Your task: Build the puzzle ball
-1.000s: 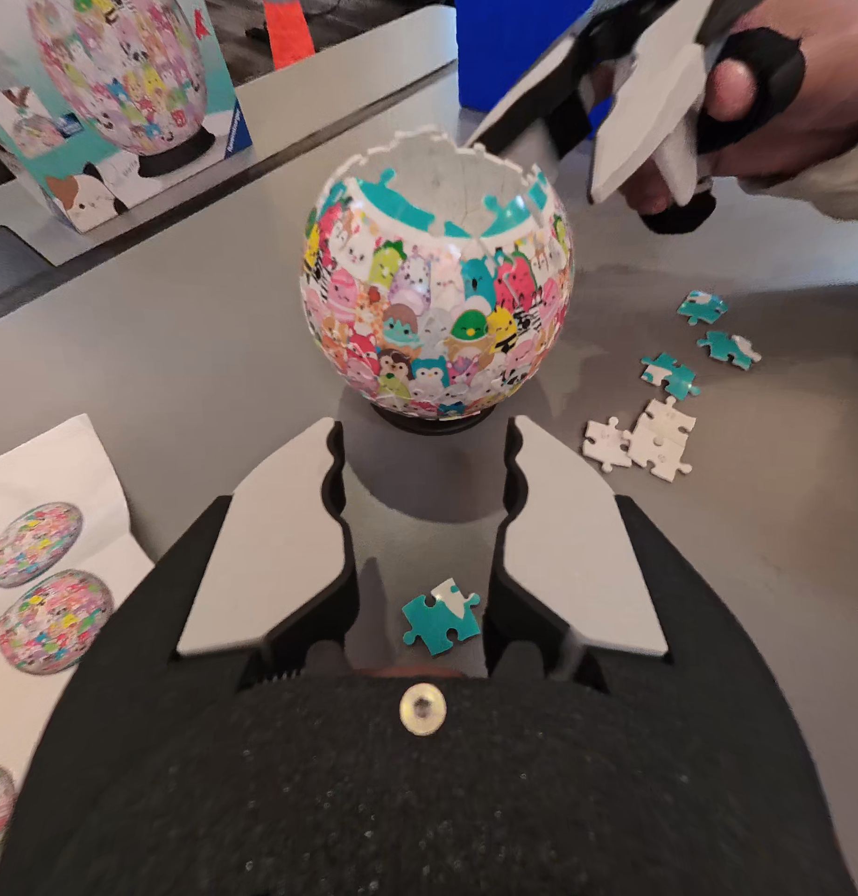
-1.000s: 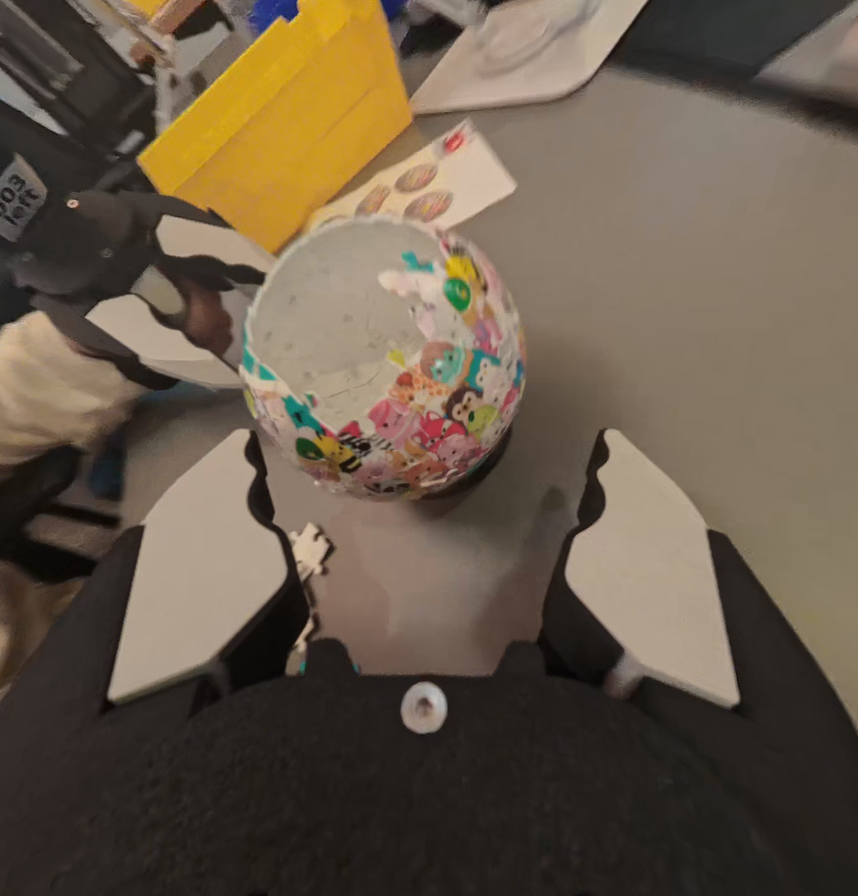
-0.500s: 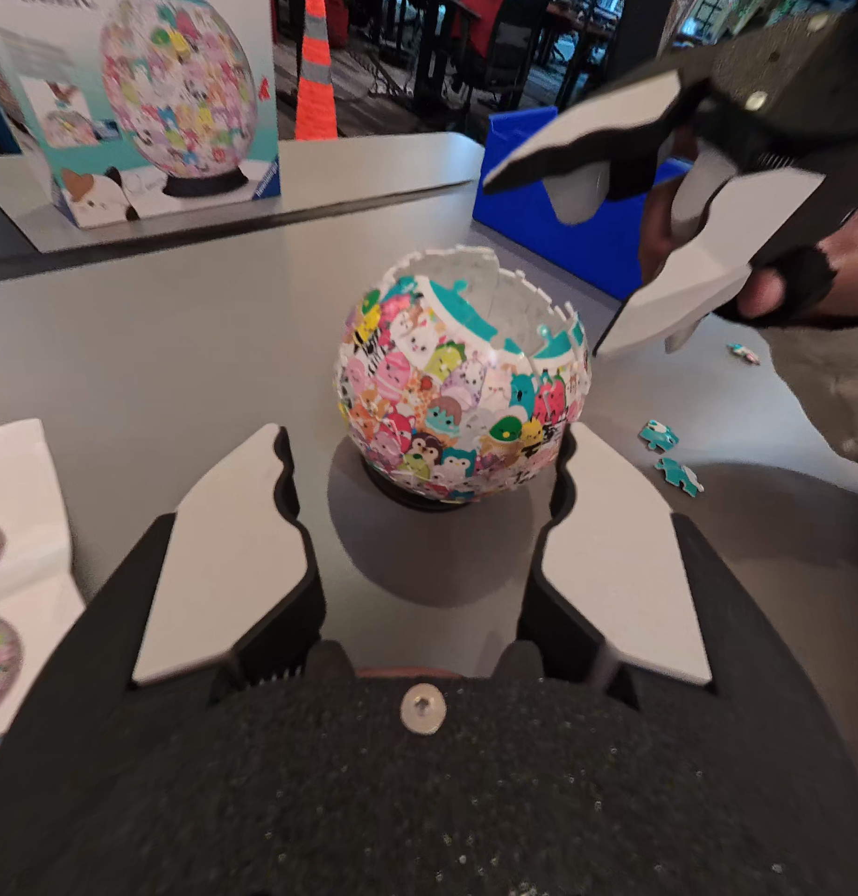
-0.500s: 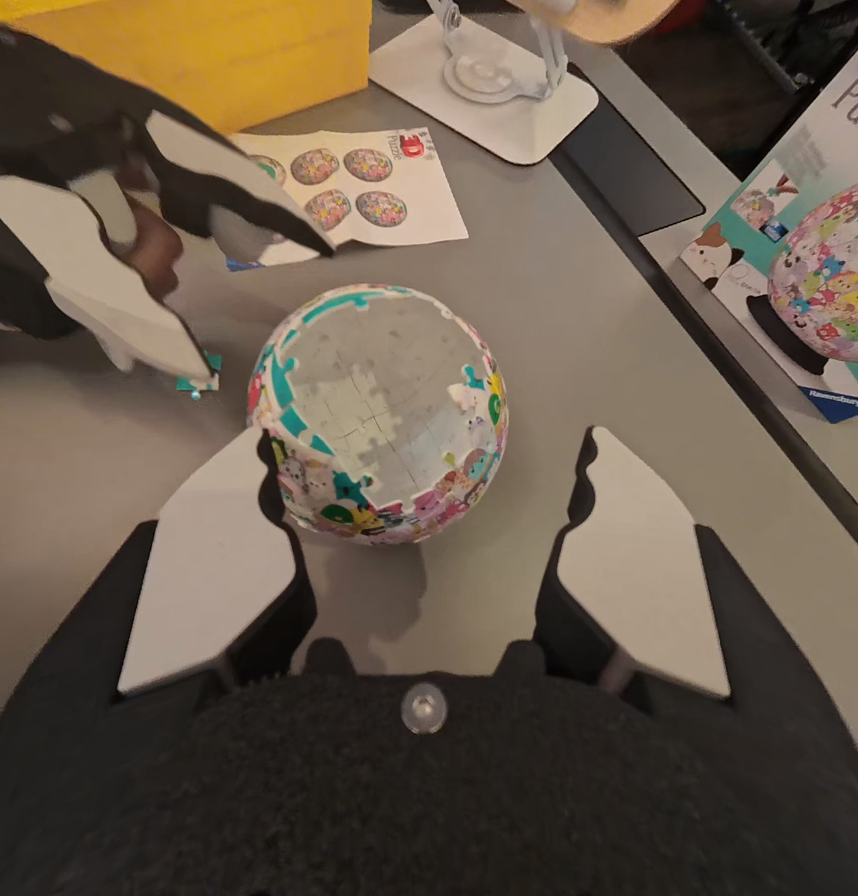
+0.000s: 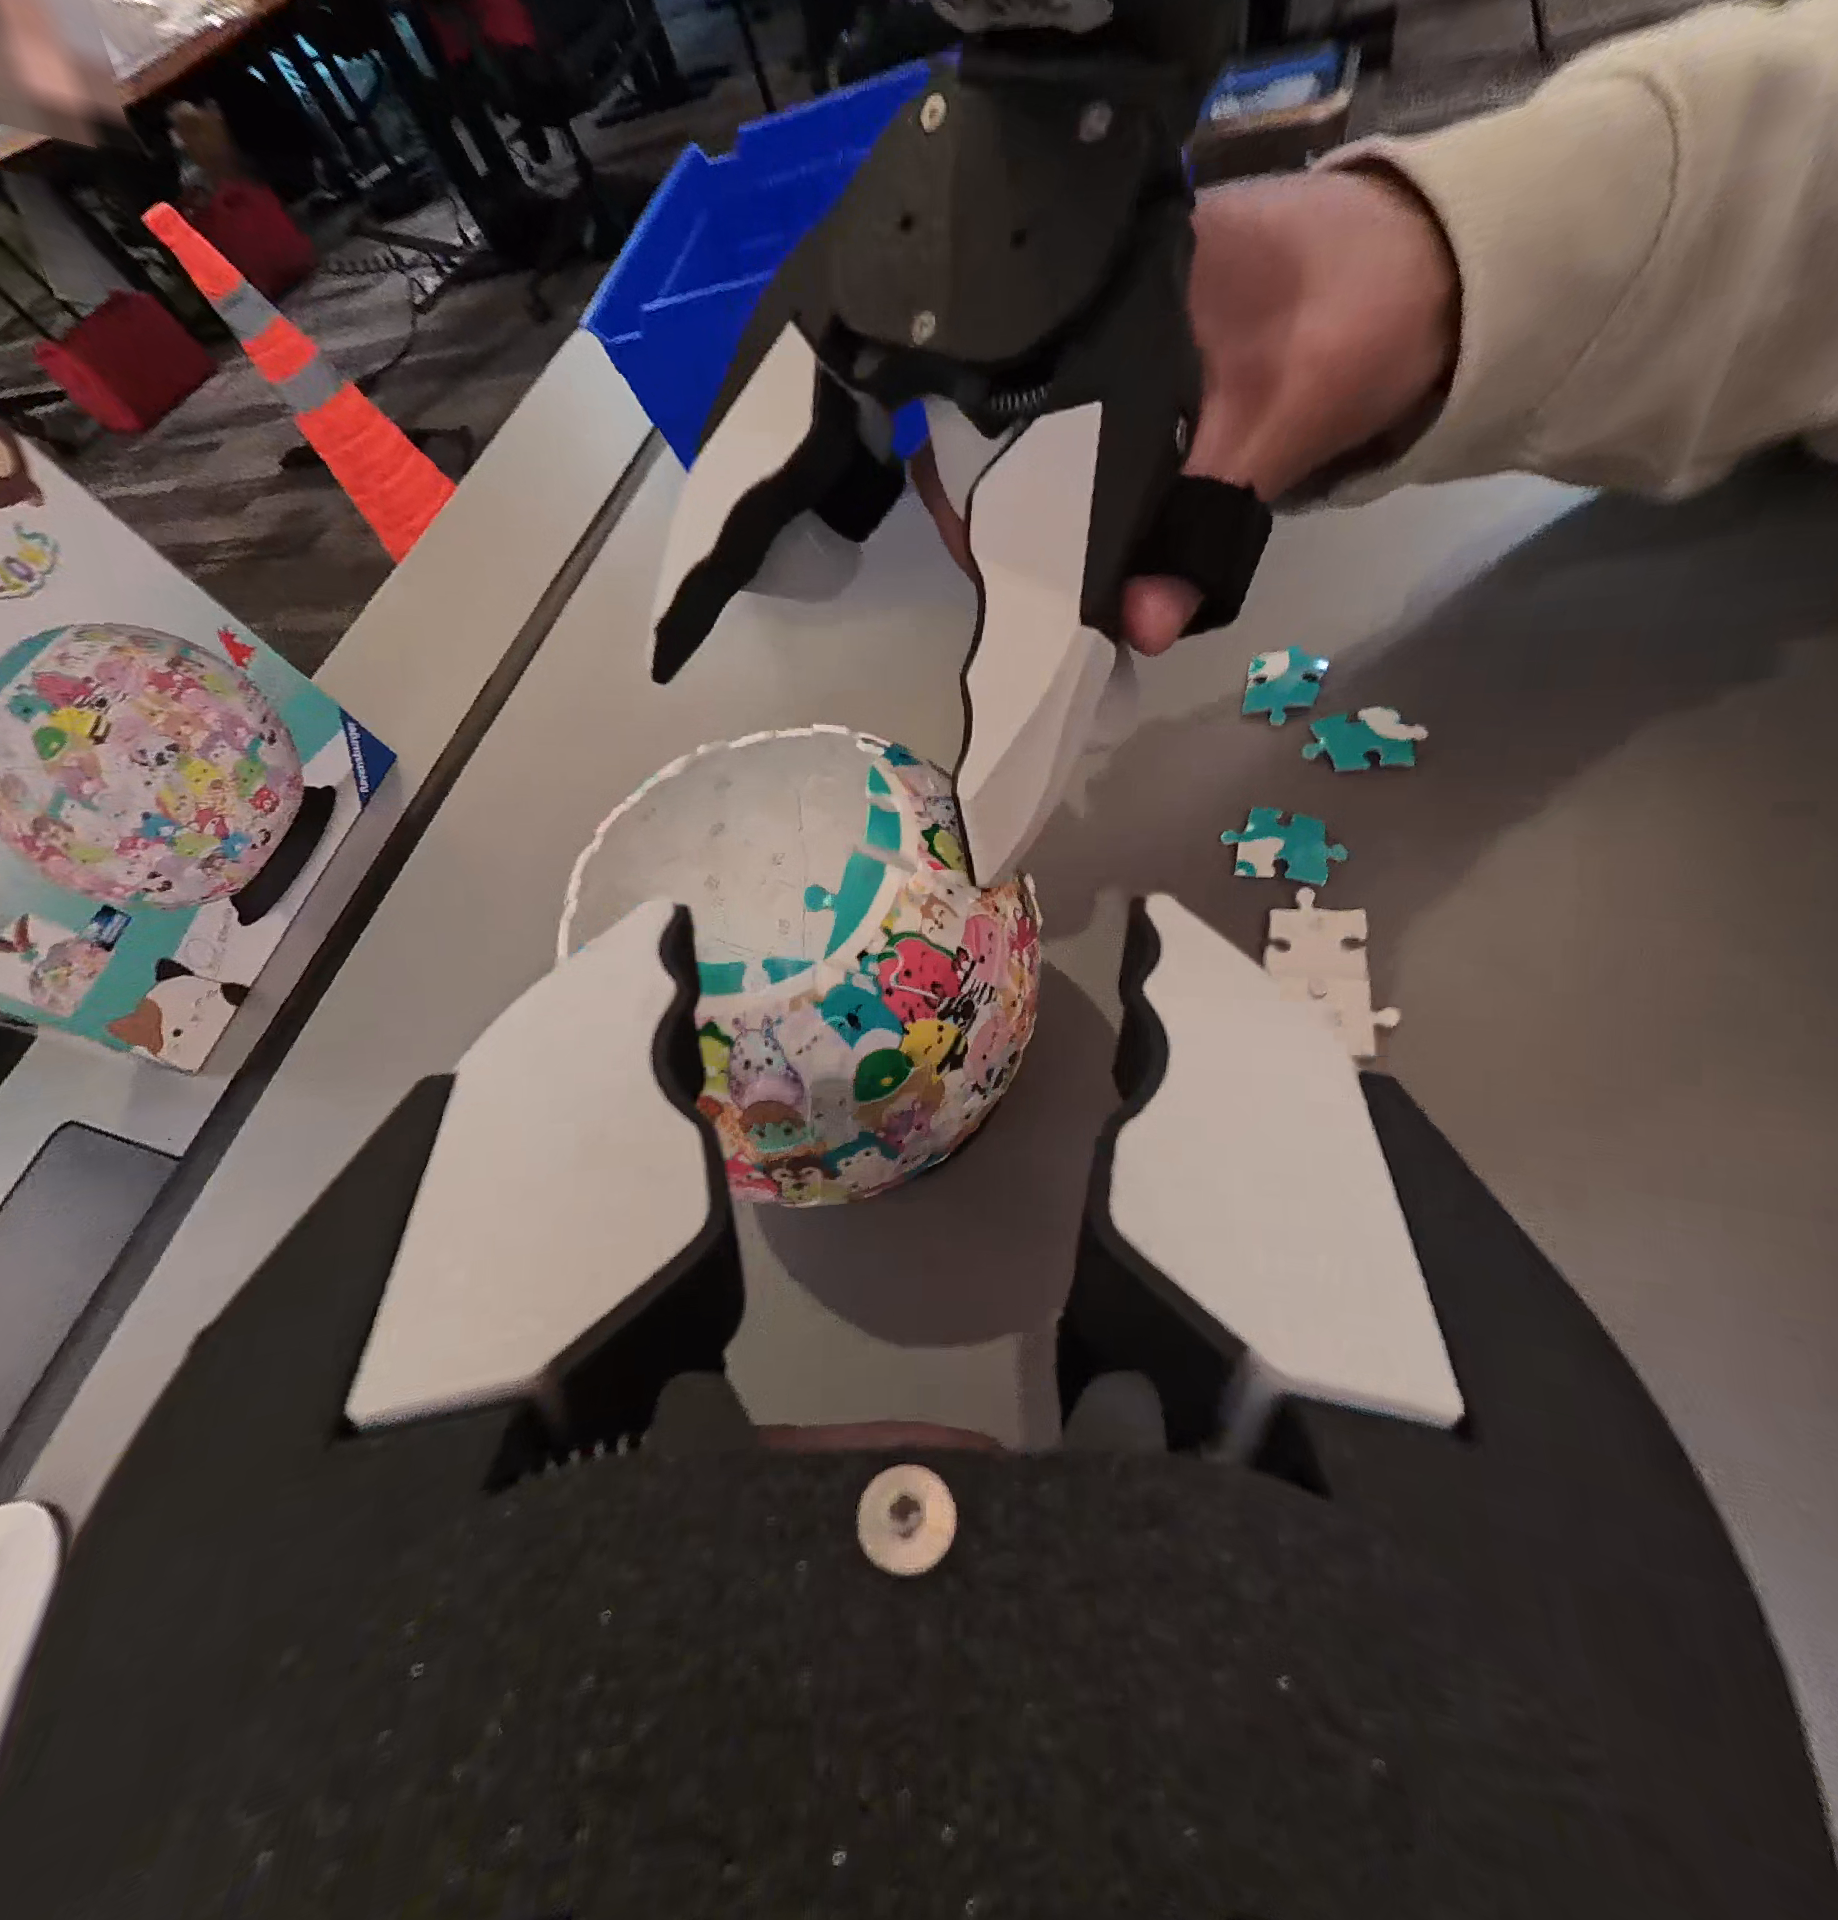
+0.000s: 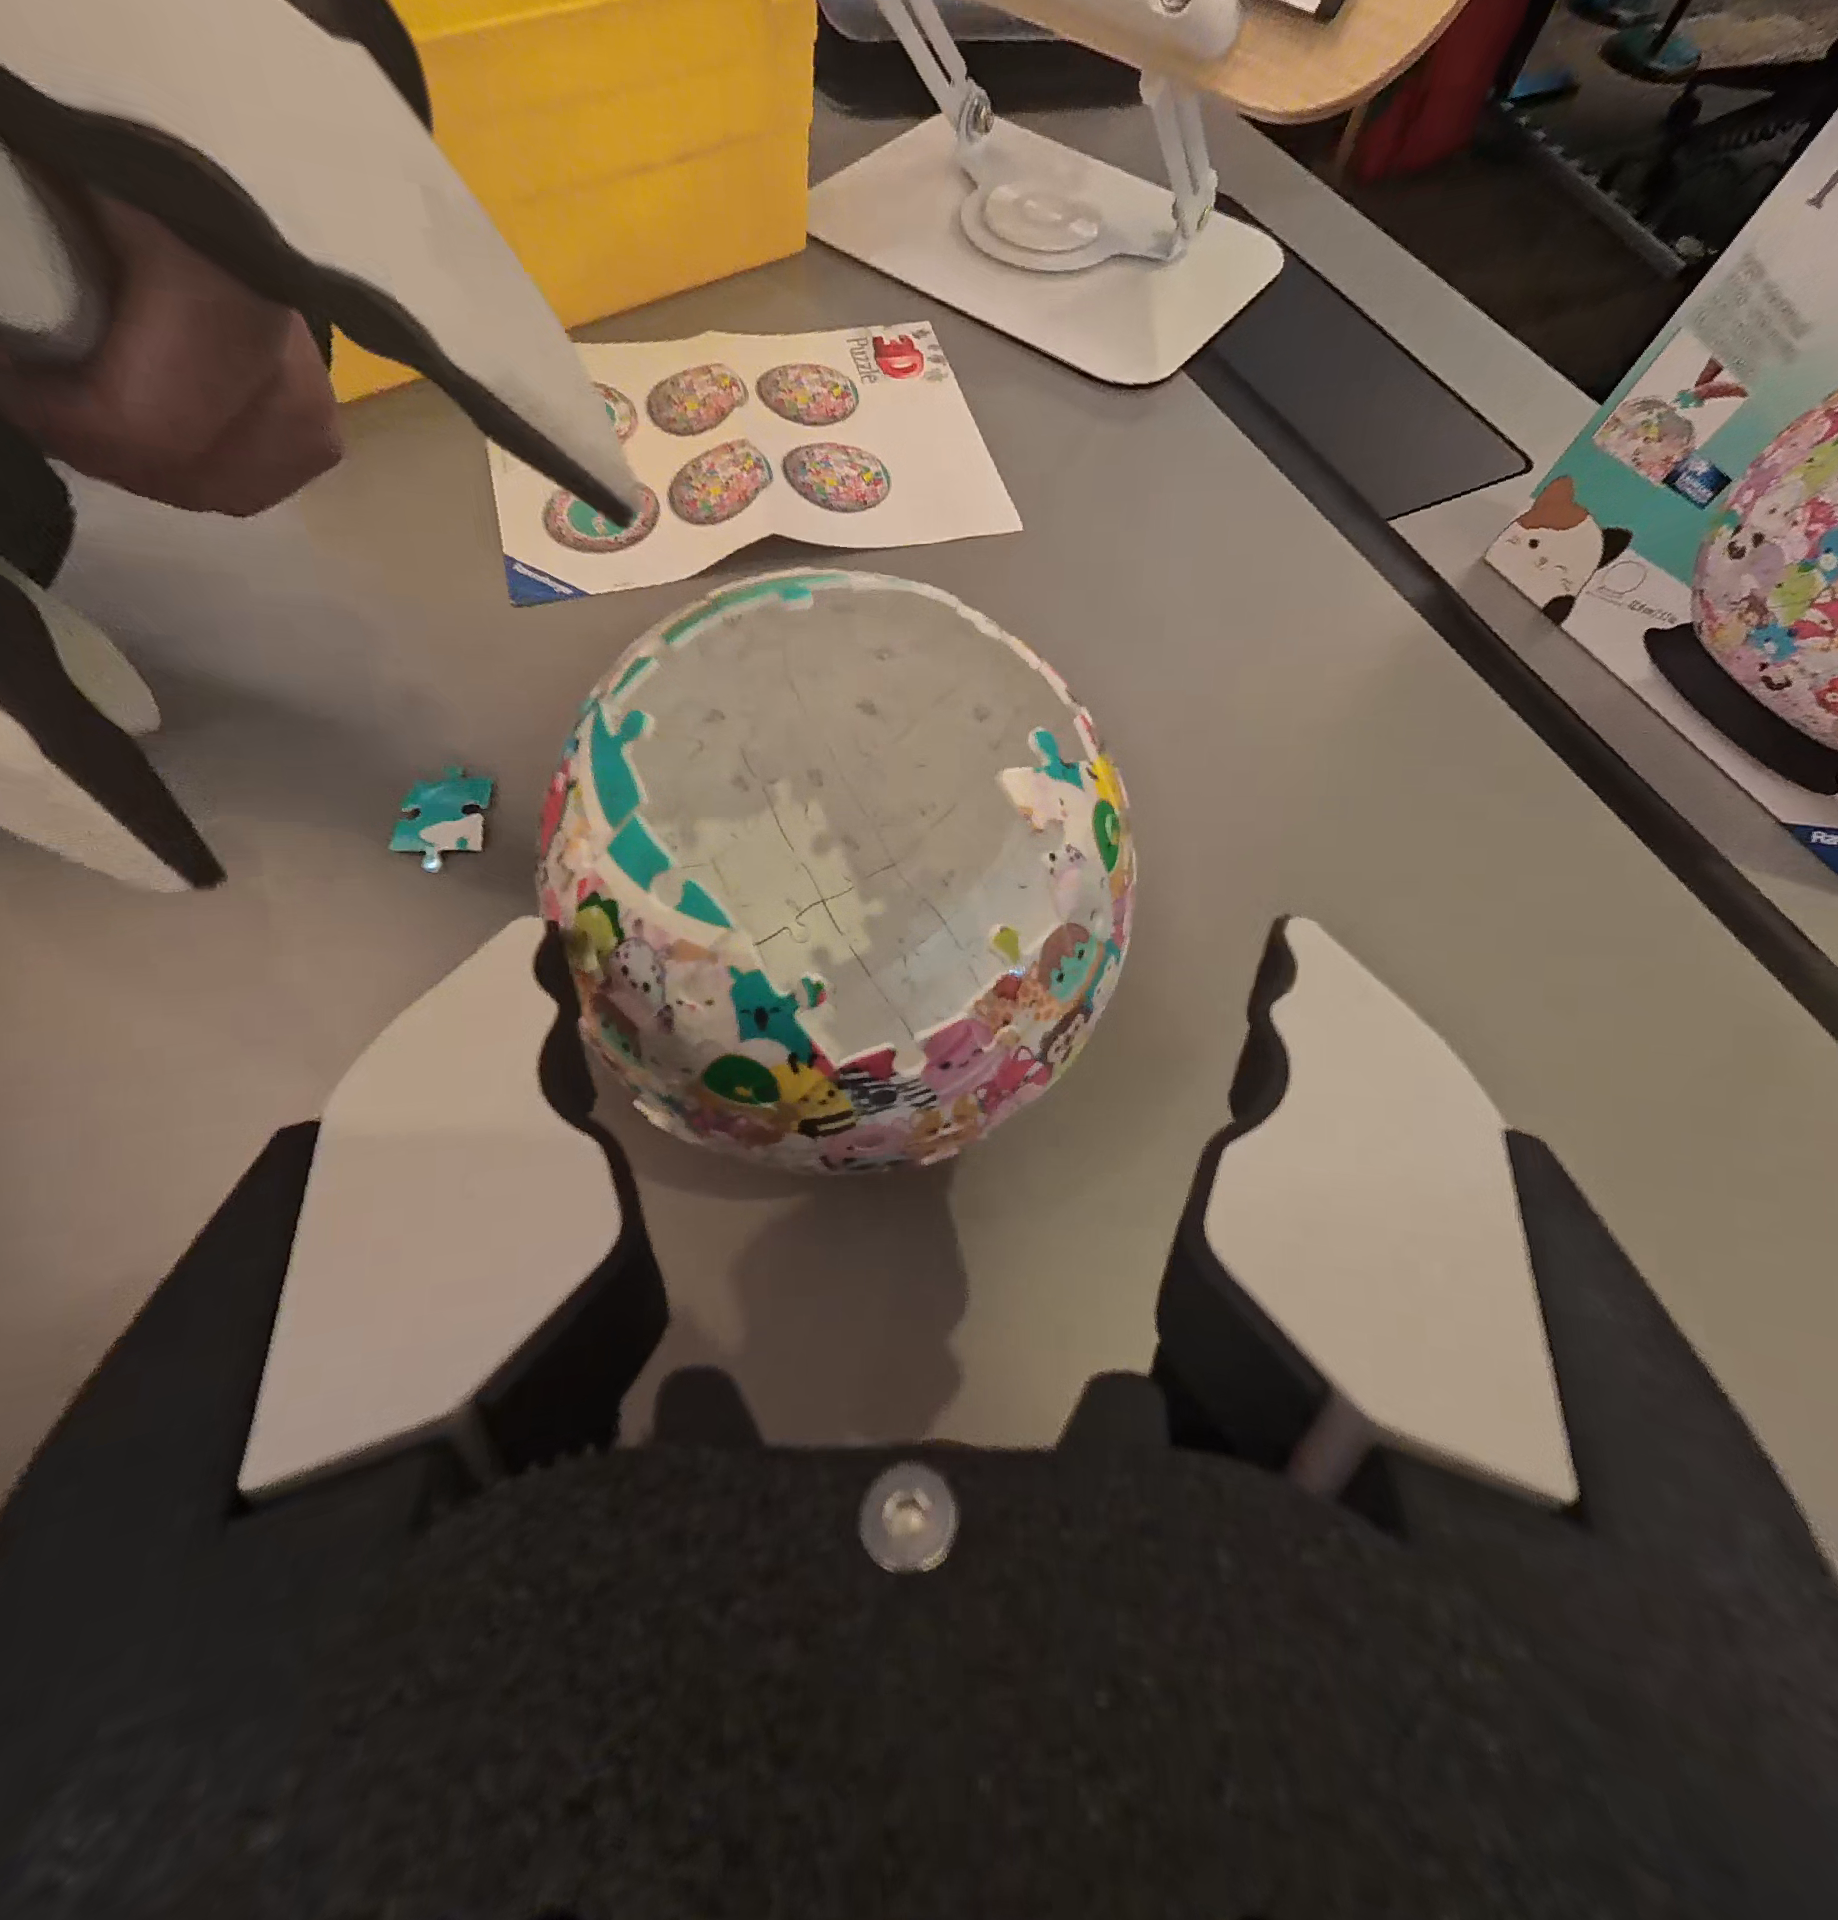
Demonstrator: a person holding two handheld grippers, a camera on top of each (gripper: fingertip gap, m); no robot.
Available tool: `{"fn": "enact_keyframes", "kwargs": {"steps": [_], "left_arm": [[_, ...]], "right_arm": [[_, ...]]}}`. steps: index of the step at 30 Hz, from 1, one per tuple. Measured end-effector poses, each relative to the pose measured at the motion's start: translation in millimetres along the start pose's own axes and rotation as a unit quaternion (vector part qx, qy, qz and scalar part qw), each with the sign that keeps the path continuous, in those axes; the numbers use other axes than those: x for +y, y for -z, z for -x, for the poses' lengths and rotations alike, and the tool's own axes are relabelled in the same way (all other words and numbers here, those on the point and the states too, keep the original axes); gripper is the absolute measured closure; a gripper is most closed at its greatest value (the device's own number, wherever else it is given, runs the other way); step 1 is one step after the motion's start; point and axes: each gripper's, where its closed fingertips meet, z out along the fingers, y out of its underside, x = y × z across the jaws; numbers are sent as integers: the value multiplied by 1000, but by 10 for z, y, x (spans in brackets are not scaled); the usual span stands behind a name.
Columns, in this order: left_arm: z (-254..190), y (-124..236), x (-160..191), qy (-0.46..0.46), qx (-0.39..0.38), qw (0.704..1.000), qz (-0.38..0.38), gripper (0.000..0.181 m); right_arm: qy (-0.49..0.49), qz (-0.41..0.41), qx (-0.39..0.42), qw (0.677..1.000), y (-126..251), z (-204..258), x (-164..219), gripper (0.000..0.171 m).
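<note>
**Framing the half-built puzzle ball from both sides**

Sitting on the grey table (image 6: 1310, 727), the puzzle ball (image 5: 873, 1039) is unfinished: its top is an open bowl with a white inside, ringed by a jagged teal edge, and colourful cartoon figures cover the lower shell.

The left gripper (image 5: 899, 935) has its jaws wide apart and holds nothing. In the left wrist view the ball lies between its fingertips, closer to the left finger, which overlaps the ball's edge.

The right gripper (image 6: 910, 951) is likewise spread and empty. In its own view the ball fills the gap just beyond its fingertips, with the left tip at the ball's side. From the left wrist view, one of its fingers points down at the ball's far rim; whether it touches cannot be told.

Right of the left gripper's jaws lie loose teal pieces (image 5: 1284, 842) and white, face-down pieces (image 5: 1320, 961). Another teal piece (image 6: 442, 821) lies left of the ball in the right wrist view, beyond the right gripper's left finger. Farther off are an instruction sheet (image 6: 894, 488), a yellow bin (image 6: 624, 156) and the puzzle box (image 5: 136, 831).
</note>
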Motion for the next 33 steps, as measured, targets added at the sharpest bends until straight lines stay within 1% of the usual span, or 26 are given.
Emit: {"fn": "enact_keyframes", "kwargs": {"steps": [3, 6, 12, 24, 26, 28, 33], "left_arm": [[-5, -114, 72, -24, 5, 999, 29, 96], [-66, -186, 90, -41, 16, 998, 39, 97], [-158, -275, 135, -43, 36, 997, 48, 99], [-157, -311, 138, -40, 37, 997, 47, 97], [-139, -308, 141, -40, 33, 998, 45, 100], [-113, -299, 149, -37, 27, 998, 44, 99], [-125, -283, 167, -32, 30, 998, 42, 101]], "right_arm": [[-4, -9, -2, 1000, -7, 0, -7, 50], [-12, -13, -9, 1000, -20, 3, -5, 50], [-11, -15, -11, 1000, -32, 5, -20, 50], [-18, -11, -14, 1000, -61, -16, -41, 48], [-26, -17, -20, 999, -52, -3, -66, 52], [-39, -32, -36, 998, -1, 13, -111, 55], [-39, -26, -18, 999, 49, -121, -60, 55]]}}
